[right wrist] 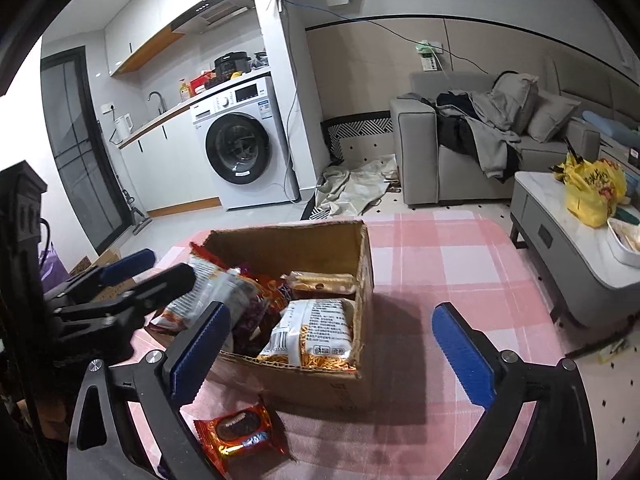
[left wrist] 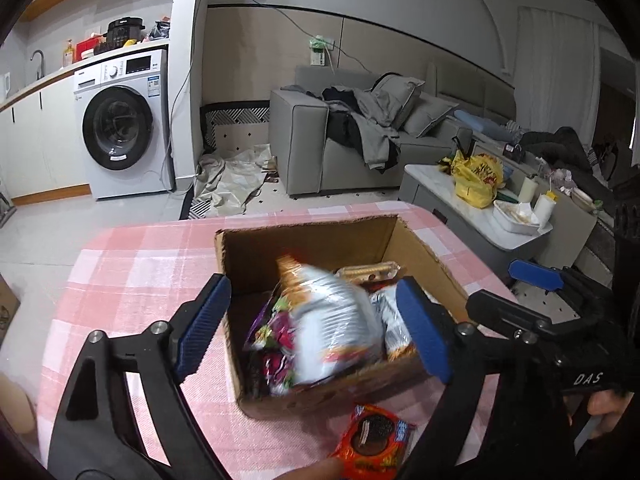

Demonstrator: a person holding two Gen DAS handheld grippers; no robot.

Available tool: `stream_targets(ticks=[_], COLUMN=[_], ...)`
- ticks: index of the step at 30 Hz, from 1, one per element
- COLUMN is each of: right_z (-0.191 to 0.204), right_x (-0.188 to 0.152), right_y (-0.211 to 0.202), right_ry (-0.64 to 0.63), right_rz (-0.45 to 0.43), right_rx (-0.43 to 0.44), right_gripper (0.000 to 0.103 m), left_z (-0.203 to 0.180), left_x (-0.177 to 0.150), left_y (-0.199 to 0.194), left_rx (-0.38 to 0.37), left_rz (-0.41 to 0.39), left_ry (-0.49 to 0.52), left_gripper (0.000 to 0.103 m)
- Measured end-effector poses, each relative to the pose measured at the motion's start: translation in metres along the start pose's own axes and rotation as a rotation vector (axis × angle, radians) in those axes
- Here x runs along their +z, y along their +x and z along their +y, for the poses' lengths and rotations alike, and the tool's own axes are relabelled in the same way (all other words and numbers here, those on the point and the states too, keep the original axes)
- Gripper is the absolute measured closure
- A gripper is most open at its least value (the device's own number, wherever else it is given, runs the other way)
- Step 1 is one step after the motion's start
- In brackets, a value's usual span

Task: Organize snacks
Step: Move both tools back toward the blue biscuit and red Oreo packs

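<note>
Orange cookie packet (right wrist: 241, 433) on pink checked tablecloth (right wrist: 460, 264), washing machine (right wrist: 244, 142) behind

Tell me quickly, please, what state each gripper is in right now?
Left gripper: open, a silver snack bag blurred between its fingers.
Right gripper: open, empty.

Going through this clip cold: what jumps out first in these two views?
The open cardboard box on the pink checked tablecloth, already crammed with snack packets. Above its left side, a blurred silver-and-orange packet sits between the left gripper fingers, which look open. One orange cookie packet lies alone on the cloth in front of the box, while the right gripper is open and empty.
</note>
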State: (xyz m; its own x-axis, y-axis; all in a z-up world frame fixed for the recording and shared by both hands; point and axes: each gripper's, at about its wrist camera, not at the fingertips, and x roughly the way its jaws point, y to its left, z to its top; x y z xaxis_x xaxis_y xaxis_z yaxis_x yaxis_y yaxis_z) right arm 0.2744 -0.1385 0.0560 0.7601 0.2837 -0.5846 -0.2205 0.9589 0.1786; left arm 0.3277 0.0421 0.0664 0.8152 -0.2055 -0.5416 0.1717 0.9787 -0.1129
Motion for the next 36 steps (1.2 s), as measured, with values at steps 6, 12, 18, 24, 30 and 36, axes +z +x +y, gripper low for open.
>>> stream_targets(ticks=[6,12,18,24,30,36], right_z=[0.003,0.013,0.017,0.02,0.023,0.027], right_x=[-0.012,-0.023,-0.034,-0.04,-0.046,-0.054], right_y=[-0.01,-0.019,-0.025,-0.026,-0.022,-0.013], right_ry=[-0.002,-0.011,-0.012,-0.011,-0.021,-0.024], right_rz=[0.016,0.032,0.045,0.061,0.08,0.107], right_rx=[0.001,0.003,0.013,0.024,0.026,0.036], right_gripper=[0.0,0.0,0.0,0.0,0.0,0.0], left_z=[0.003,0.006,0.015,0.025,0.036,0.041], left_x=[-0.009,-0.023,-0.036,-0.045,-0.061,-0.073], left_y=[-0.03,-0.056,-0.079,-0.095,-0.1,-0.097], left_rx=[0.02,0.037,0.058,0.08,0.09,0.111], left_rz=[-0.008,0.002,0.01,0.021,0.049,0.079], left_ry=[-0.005,0.0,-0.015,-0.035,-0.068,-0.072], left_gripper=[0.001,0.001,0.001,0.001,0.001,0.001])
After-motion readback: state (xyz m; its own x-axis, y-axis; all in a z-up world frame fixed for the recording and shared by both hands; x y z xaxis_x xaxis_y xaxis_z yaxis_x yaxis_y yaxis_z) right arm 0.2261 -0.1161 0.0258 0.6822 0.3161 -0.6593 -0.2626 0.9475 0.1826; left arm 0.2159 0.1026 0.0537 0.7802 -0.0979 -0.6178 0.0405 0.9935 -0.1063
